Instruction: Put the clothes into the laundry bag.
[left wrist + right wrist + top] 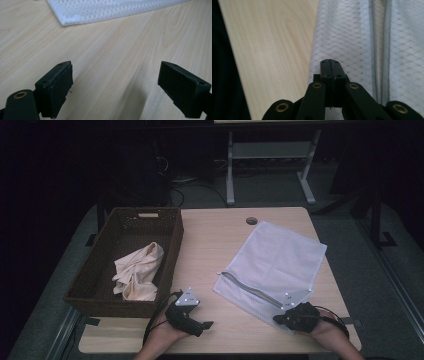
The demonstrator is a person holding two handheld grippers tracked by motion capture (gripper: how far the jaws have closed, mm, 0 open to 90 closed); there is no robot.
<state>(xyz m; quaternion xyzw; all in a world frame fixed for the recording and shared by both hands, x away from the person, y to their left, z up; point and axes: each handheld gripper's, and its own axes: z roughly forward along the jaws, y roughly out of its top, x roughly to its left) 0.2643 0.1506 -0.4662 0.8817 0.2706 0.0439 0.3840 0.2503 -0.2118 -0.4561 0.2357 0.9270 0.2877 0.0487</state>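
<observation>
- Now we see two hand-held grippers working low over a pale wooden bench, both near its front edge.
- Our right gripper has its jaws pressed fully together over the near corner of a white mesh bag; whether any mesh is pinched between them we cannot tell.
- Our left gripper hovers with jaws wide apart and nothing between them, over bare wood just short of the bag's edge.
- The bag lies flat on the right half of the bench, a grey zipper running along its near side.
- We judge the step to be opening the bag: best to catch the mesh beside the zipper, hold that corner down, and pull along the zipper line.
- The mesh looks thin and limp, so it will bunch easily.
- A dark woven basket at left holds a crumpled cream cloth.
</observation>
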